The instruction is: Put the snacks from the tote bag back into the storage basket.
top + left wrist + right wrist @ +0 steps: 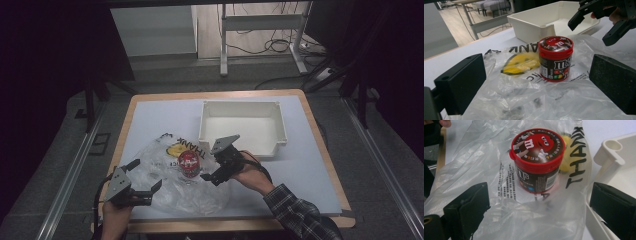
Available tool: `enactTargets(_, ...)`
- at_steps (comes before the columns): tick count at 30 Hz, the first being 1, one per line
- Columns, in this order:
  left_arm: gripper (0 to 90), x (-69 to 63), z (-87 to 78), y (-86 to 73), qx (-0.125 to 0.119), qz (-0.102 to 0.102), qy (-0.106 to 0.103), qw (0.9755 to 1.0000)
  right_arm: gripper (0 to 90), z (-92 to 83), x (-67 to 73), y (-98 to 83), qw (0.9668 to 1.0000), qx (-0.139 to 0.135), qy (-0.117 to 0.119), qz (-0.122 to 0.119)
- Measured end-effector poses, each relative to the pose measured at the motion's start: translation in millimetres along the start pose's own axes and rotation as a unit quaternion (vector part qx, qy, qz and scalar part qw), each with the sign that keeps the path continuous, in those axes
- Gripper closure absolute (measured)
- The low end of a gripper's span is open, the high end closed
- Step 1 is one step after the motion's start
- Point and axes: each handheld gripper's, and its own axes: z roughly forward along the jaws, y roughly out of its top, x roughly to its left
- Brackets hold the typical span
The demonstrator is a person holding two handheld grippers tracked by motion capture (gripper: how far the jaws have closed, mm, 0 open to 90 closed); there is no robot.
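Hovering with its jaws spread and nothing between them, the right gripper [212,173] is sitting just right of the candy tub [189,164], apart from it. Standing upright, the tub is keeping its long axis vertical, its red lid facing up, and it is resting on the crumpled plastic bag [175,187] near the middle of the table [150,117]. Waiting at the near left, the left gripper [142,182] is also gaping wide with nothing in its grip, over the bag's near edge, the tub standing farther off beyond its jaws. Lying just behind the right gripper, at the far right, is the white tray [242,124].
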Motion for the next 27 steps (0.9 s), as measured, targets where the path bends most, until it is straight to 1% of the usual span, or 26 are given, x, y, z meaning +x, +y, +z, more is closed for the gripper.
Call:
enactTargets(5,0.8,0.0,0.0,0.0,0.000,0.000,0.000,1.0000,3.3,8.1,0.2,5.2,0.9999,0.013,0.003,-0.009)
enactTargets(8,0.8,0.1,0.0,0.0,0.001,0.000,0.001,1.0000,3.3,11.1,-0.4,6.4,0.9998,0.019,0.007,-0.007)
enactTargets(10,0.8,0.0,0.1,-0.1,0.001,0.001,0.001,1.0000,3.4,14.5,-0.6,8.0,0.9997,0.024,0.010,-0.001)
enactTargets(15,0.8,-0.1,0.2,-0.1,0.002,0.002,0.001,1.0000,3.6,22.4,-1.3,13.3,0.9992,0.035,0.021,-0.005)
enactTargets(18,0.8,-0.1,0.1,-0.1,0.002,0.002,0.001,1.0000,3.6,26.0,-0.1,16.2,0.9988,0.042,0.023,-0.008)
enactTargets(19,0.8,-0.1,0.1,-0.1,0.002,0.002,0.001,1.0000,3.6,28.4,0.5,17.8,0.9986,0.048,0.021,-0.011)
enactTargets(21,0.8,-0.2,0.1,-0.1,0.002,0.001,0.001,1.0000,3.6,29.7,0.6,18.6,0.9984,0.050,0.022,-0.010)
enactTargets(23,0.8,-0.4,0.1,0.0,0.002,0.002,0.001,1.0000,3.6,34.2,0.0,20.3,0.9978,0.062,0.023,-0.008)
enactTargets(27,0.8,-0.3,0.1,0.0,0.002,0.002,0.001,1.0000,3.6,38.6,-1.1,21.5,0.9973,0.070,0.022,-0.006)
